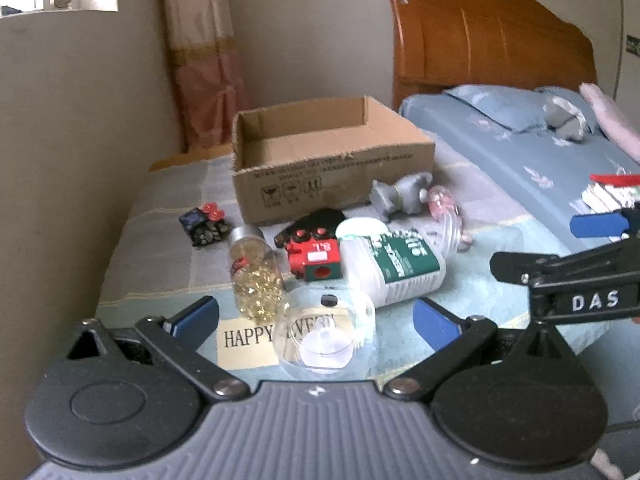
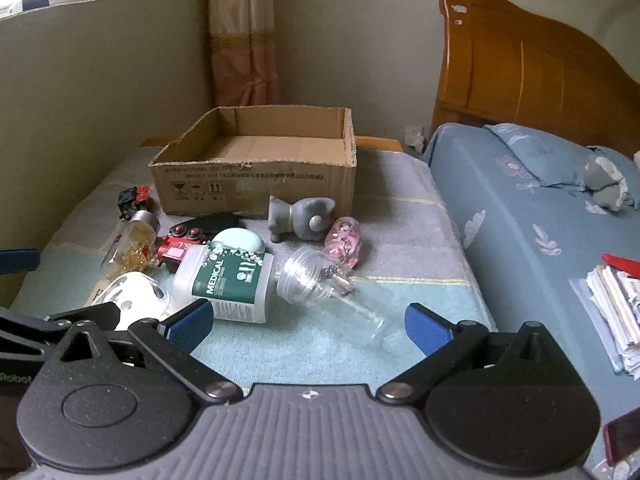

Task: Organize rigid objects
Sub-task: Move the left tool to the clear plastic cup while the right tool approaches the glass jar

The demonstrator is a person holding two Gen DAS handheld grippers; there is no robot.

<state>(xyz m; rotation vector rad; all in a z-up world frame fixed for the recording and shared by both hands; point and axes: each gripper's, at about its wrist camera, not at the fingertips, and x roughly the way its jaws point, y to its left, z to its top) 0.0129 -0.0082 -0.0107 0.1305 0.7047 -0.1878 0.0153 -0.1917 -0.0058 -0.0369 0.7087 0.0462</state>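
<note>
An empty cardboard box [image 1: 332,164] [image 2: 256,172] stands at the back of a cloth-covered table. In front of it lie a white medical bottle [image 1: 390,266] [image 2: 226,280], a red toy train [image 1: 314,260] [image 2: 176,250], a jar of yellow capsules [image 1: 254,276] [image 2: 130,242], a clear round container [image 1: 328,332] [image 2: 134,294], a clear glass bottle [image 2: 320,280], a grey figurine [image 1: 400,196] [image 2: 300,218], a pink trinket [image 2: 346,242] and a small black-red toy [image 1: 204,220] [image 2: 134,200]. My left gripper [image 1: 316,320] is open, over the clear container. My right gripper [image 2: 308,322] is open, near the glass bottle.
A bed [image 2: 540,216] with blue bedding and a wooden headboard [image 1: 488,40] adjoins the table on the right. A stack of papers [image 2: 616,312] lies on the bed. A wall [image 1: 80,120] runs along the left. A curtain [image 2: 244,32] hangs behind the box.
</note>
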